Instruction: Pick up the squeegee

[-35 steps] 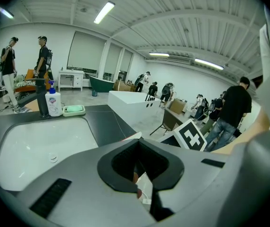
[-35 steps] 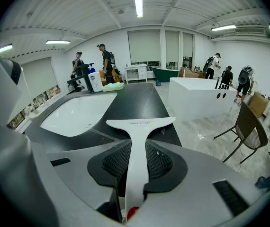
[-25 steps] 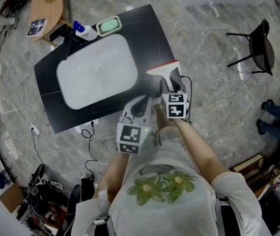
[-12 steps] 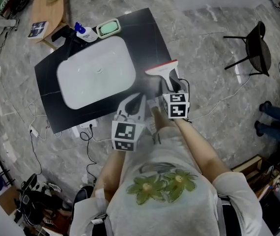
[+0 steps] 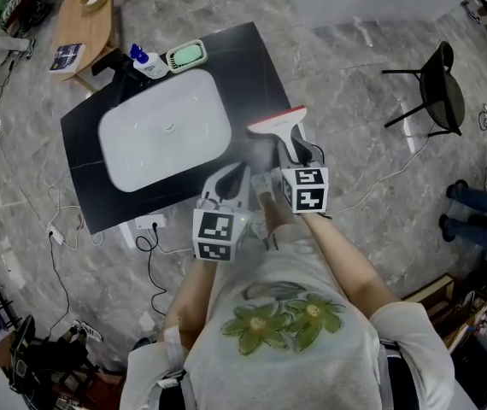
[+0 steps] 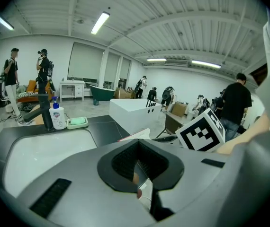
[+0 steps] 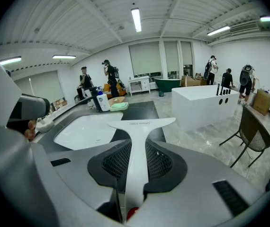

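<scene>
The squeegee, white with a red blade edge, hangs over the right end of the black counter. My right gripper is shut on its handle. In the right gripper view the white handle runs up between the dark pads to the T-shaped head. My left gripper hovers just to its left, jaws together and holding nothing. In the left gripper view the squeegee's head shows beyond the jaws.
A white basin is set in the counter, with a black faucet, a soap bottle and a green soap dish behind it. A black chair stands at the right, a wooden stool at the top left. Cables lie on the floor.
The right gripper has lifted the squeegee a little higher above the counter. The left gripper has hardly moved.
</scene>
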Motion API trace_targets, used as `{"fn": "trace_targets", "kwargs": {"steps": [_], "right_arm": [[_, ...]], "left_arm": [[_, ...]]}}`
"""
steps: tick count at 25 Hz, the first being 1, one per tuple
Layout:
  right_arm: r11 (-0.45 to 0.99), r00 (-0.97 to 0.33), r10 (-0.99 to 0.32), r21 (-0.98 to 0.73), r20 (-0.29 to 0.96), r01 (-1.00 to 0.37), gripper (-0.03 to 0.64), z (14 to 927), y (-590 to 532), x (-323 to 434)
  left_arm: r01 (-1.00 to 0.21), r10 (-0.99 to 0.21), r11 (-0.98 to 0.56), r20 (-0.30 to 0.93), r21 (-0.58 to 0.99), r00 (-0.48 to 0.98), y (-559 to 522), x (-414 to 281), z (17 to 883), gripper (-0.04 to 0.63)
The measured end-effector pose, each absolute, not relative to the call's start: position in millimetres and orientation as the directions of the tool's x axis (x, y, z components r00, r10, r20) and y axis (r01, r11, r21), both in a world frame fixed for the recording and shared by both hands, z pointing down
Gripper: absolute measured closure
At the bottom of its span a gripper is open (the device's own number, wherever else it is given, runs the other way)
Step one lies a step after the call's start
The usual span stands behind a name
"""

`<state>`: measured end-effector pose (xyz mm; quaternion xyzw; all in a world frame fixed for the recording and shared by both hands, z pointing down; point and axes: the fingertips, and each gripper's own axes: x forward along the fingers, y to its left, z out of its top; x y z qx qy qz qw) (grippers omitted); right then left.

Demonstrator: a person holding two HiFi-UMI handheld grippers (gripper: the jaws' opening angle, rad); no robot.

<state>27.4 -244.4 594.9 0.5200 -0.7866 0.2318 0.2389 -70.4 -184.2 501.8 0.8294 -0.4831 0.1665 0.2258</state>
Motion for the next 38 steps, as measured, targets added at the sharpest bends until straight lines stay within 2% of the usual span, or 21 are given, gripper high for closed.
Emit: {"fn": "trace_targets", "kwargs": {"steps": [38], "right_arm": [[0.552,-0.555,-0.758,-0.116,0.342,-0.826,0.515,465,-147,-13]], "left_arm": [[-0.905,-0.818,-0.381,0.386,0.19,0.426,-110,-62,461,0.585]]}}
